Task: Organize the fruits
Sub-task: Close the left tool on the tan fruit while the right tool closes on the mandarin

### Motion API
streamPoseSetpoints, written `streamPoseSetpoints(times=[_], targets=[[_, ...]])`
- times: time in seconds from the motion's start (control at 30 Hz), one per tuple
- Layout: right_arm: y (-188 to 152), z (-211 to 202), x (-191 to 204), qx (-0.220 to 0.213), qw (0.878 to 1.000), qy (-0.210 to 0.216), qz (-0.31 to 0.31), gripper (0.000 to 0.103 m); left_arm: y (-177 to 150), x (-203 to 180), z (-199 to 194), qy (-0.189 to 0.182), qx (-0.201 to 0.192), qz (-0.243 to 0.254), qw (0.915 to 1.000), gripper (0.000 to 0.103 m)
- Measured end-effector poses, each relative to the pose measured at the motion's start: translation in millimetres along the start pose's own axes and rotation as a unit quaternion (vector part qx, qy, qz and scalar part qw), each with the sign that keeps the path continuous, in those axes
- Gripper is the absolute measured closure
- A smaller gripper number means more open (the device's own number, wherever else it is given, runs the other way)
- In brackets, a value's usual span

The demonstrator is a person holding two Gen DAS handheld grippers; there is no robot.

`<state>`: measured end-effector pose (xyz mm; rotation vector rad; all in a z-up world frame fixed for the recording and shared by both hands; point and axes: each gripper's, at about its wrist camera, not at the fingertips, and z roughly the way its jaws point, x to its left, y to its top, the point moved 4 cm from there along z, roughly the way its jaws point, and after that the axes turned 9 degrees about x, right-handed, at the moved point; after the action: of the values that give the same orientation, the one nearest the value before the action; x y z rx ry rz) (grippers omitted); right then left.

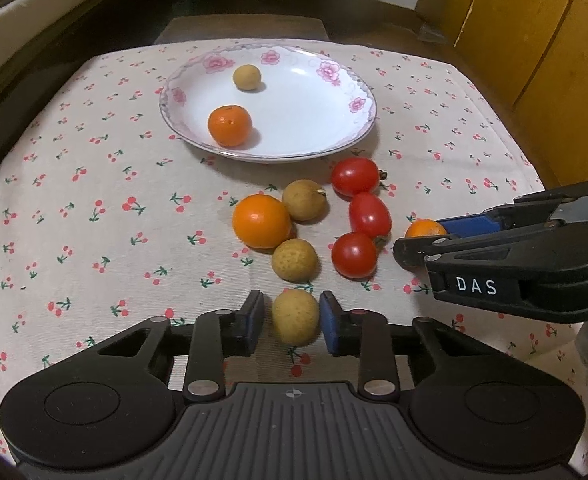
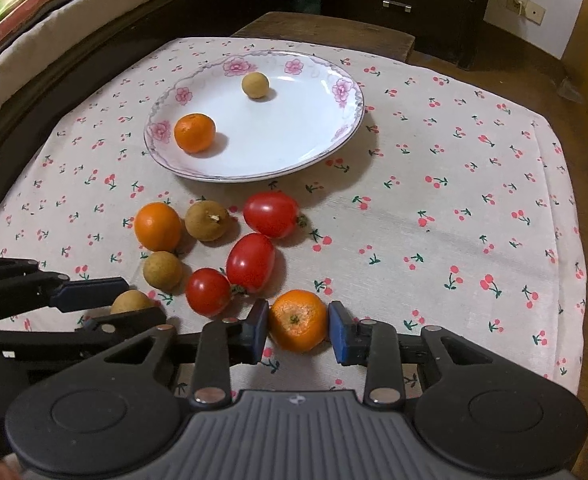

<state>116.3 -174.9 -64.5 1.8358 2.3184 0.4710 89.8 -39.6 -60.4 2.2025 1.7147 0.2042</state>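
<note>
Left wrist view, lower centre: the left gripper [image 1: 295,322] has its blue pads pinched onto a tan longan [image 1: 295,317] sitting on the cherry-print cloth [image 1: 74,220]. At the right edge of that frame the right gripper [image 1: 424,236] comes in sideways, clamped on a small orange [image 1: 424,229]. Right wrist view confirms it: the gripper [image 2: 298,328] squeezes the orange [image 2: 297,320] at lower centre, pads tight on both sides, fruit resting on the cloth. Mid-frame, a loose cluster waits: three red tomatoes [image 2: 254,252], two more longans [image 2: 206,220], another orange [image 2: 157,226]. Upper centre, the flowered plate [image 2: 294,160] holds one orange [image 2: 195,133] and one longan [image 2: 255,85].
</note>
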Motion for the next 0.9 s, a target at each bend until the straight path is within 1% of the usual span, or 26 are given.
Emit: streamPoseSetpoints(times=[0.03, 0.13, 0.37, 0.77, 0.9], targets=[[0, 0, 0, 0.000, 1.000, 0.000, 0.000, 0.070, 0, 0, 0, -0.002, 0.000, 0.000, 1.0000, 0.068], [-1, -2, 0, -0.001, 1.000, 0.001, 0.000, 0.070, 1, 4, -1, -0.011, 0.002, -0.012, 0.9999, 0.069], [-5, -9, 1, -0.008, 1.000, 0.004, -0.001, 0.070, 0, 9, -7, -0.005, -0.003, -0.019, 0.9998, 0.069], [-18, -8, 6, 0.001, 1.000, -0.009, -0.011, 0.070, -7, 2, -5, 0.011, 0.002, 0.003, 0.9999, 0.068], [-19, -5, 7, 0.003, 1.000, -0.014, -0.016, 0.070, -7, 1, -3, 0.017, 0.002, 0.008, 0.9998, 0.067]])
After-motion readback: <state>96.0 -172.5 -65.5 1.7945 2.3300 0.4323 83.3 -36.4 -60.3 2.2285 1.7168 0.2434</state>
